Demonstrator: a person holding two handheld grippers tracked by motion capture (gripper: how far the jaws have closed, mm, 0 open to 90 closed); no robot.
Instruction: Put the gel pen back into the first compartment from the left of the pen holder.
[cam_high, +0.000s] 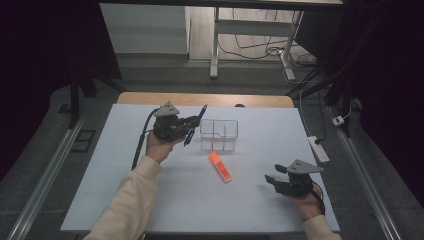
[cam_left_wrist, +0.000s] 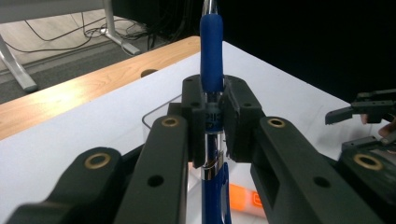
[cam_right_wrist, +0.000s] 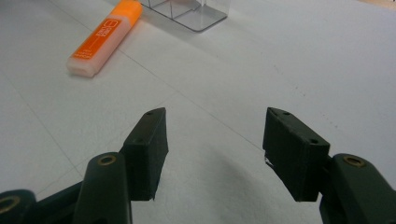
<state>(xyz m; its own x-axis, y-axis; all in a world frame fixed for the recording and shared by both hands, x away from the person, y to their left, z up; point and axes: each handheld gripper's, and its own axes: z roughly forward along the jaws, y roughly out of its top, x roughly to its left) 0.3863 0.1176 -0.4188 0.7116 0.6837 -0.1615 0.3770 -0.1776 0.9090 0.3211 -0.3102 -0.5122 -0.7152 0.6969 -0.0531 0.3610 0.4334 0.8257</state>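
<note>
1. The white table (cam_high: 150, 200) takes up most of the high view, with a strip of bare wood along its far edge.

2. The person's left forearm, in a cream sleeve (cam_high: 127, 200), comes in from the bottom and reaches toward the far left part of the table.

3. The left gripper (cam_high: 189, 122) is held above the table just left of the clear box. In the left gripper view its jaws are clamped tight on the blue pen, one pad on either side of the barrel.

4. The right gripper (cam_high: 270, 176) rests low at the near right of the table, well apart from the other things. In the right gripper view (cam_right_wrist: 212, 140) its jaws stand wide apart with bare table between them; they hold nothing.

5. The clear box (cam_high: 219, 135), a see-through container with inner dividers, stands upright near the middle of the table, toward its far side.

6. The blue pen (cam_left_wrist: 211, 51) is pinched at mid-length in the left gripper, lifted off the table. In the high view it slants from lower left to upper right (cam_high: 200, 114), its upper end near the box's left far corner.

7. The orange highlighter (cam_high: 220, 167) lies flat on the table just in front of the box, at an angle, touching neither gripper. It lies between the two grippers.
</note>
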